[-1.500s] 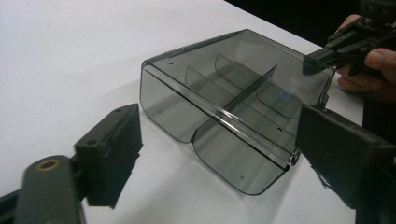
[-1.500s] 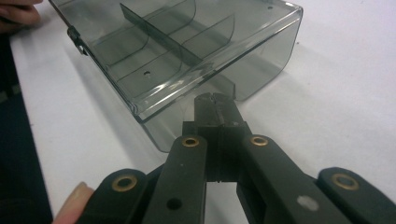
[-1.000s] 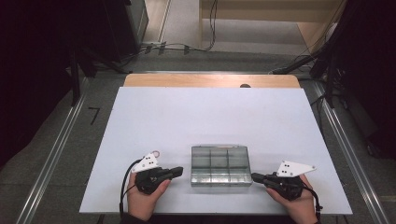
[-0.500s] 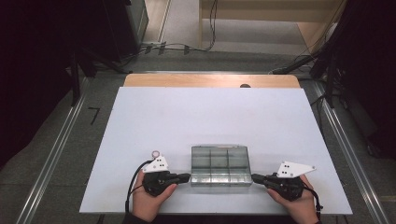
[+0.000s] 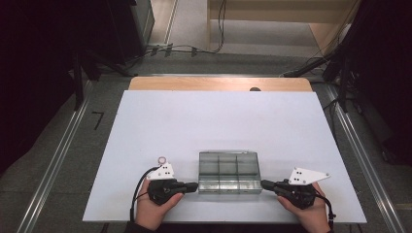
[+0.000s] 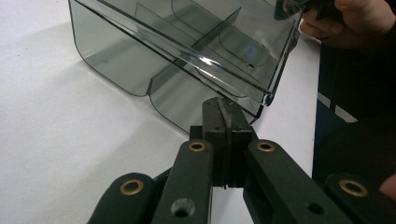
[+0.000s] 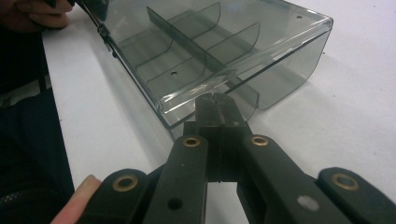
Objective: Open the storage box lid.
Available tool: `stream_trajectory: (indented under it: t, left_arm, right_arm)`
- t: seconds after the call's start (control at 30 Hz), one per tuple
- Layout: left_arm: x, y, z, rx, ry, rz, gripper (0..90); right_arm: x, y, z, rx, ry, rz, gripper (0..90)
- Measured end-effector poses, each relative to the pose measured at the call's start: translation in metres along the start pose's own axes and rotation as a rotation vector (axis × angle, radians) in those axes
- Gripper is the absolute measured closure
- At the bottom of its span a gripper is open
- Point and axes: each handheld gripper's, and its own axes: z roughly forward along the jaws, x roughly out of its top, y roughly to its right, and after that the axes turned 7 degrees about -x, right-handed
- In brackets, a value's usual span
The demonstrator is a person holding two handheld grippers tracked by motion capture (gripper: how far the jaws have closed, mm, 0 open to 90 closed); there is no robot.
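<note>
I have the left hand-held gripper [image 5: 193, 186] with its jaws pressed flat together, nothing between them; its tips meet the near left corner of the clear smoke-grey compartment box [image 5: 228, 171]. In the left gripper view the shut jaws sit right against the box's lower rim [image 6: 261, 95]. The right hand-held gripper [image 5: 265, 184] is likewise fully closed and empty, its tips at the box's near right corner — in the right gripper view they touch the rim of the box [image 7: 205, 93]. The box stands on the white tabletop [image 5: 214, 121] near my edge, between both grippers, its dividers splitting it into compartments.

Compared with a second ago, the left hand-held gripper has turned and slid in toward the box until it meets the corner — the right one has kept its place.

I can read no label or writing on the box.
</note>
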Motion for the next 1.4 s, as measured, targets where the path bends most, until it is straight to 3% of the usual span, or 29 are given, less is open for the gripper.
stream_trajectory:
  t: [0.57, 0.67, 1.03, 1.4]
  left_arm:
    - [-0.005, 0.0, -0.008, -0.003, 0.003, 0.001, 89.5]
    - [-0.005, 0.0, -0.013, -0.067, 0.066, -0.015, 89.5]
    - [-0.009, -0.001, -0.022, -0.03, 0.069, -0.021, 89.4]
    - [-0.013, -0.004, -0.03, -0.025, 0.085, -0.036, 89.4]
  right_arm:
    - [0.0, -0.002, 0.006, 0.023, 0.023, 0.027, 88.5]
    - [0.0, -0.003, 0.008, 0.027, 0.025, 0.03, 88.5]
    - [0.002, -0.009, 0.014, 0.045, 0.031, 0.033, 88.5]
    - [0.005, -0.016, 0.02, 0.056, 0.035, 0.033, 88.5]
